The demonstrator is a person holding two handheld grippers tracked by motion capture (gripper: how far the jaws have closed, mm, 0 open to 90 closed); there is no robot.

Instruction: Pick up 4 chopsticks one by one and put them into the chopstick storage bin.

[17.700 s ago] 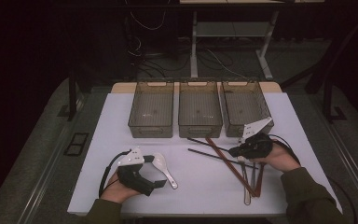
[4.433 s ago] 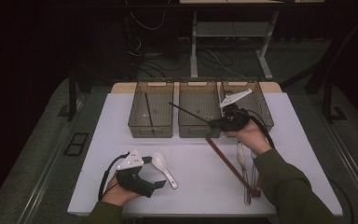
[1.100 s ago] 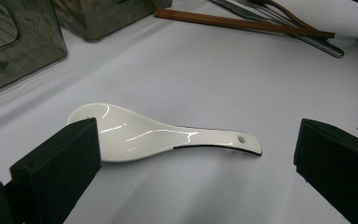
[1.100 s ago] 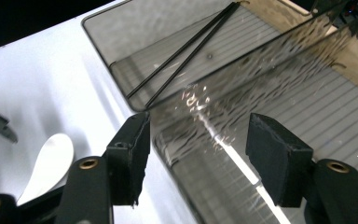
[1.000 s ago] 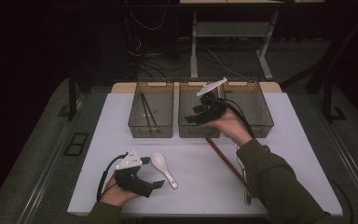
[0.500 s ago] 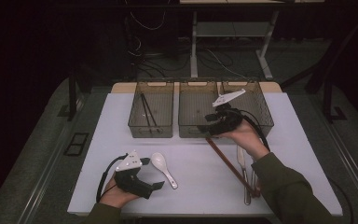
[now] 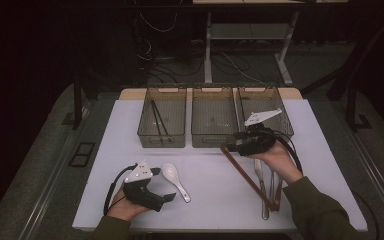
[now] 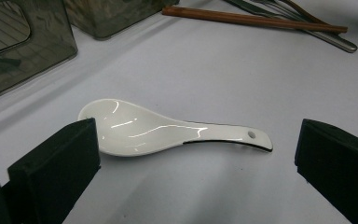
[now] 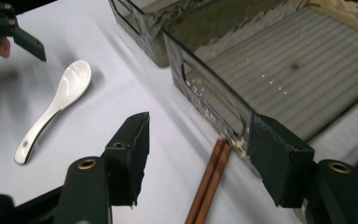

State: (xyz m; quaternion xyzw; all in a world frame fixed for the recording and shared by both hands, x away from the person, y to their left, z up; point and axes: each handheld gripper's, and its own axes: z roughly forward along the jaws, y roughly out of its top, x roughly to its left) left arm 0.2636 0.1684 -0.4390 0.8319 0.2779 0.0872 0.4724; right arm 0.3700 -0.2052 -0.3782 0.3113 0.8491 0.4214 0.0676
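The brown chopsticks [image 9: 210, 182] lie on the tabletop [image 7: 210, 175] directly under your right tool [image 9: 200, 154], their tips against the front wall of the middle bin [image 7: 214, 120]. In the high view they run from that bin's front right corner down toward the near right edge, where they meet the metal cutlery [image 7: 264, 187] lying side by side. Your right tool [image 7: 235, 145] has its jaws spread wide and grips nothing; the chopsticks show in the gap between the jaws, and you cannot tell whether a pad touches them.

The middle bin looks bare inside, apart from its ribbed floor. The left bin [image 7: 162, 120] holds a pair of black chopsticks [image 7: 157, 117] leaning along its length. The right bin [image 7: 265, 107] sits partly behind your right hand [image 7: 275, 155].

Your left tool [image 8: 191, 158] rests near the front left of the tabletop, jaws wide apart and holding nothing. The white spoon [image 8: 168, 133] lies flat between them, bowl toward one jaw, handle toward the other, clear of both
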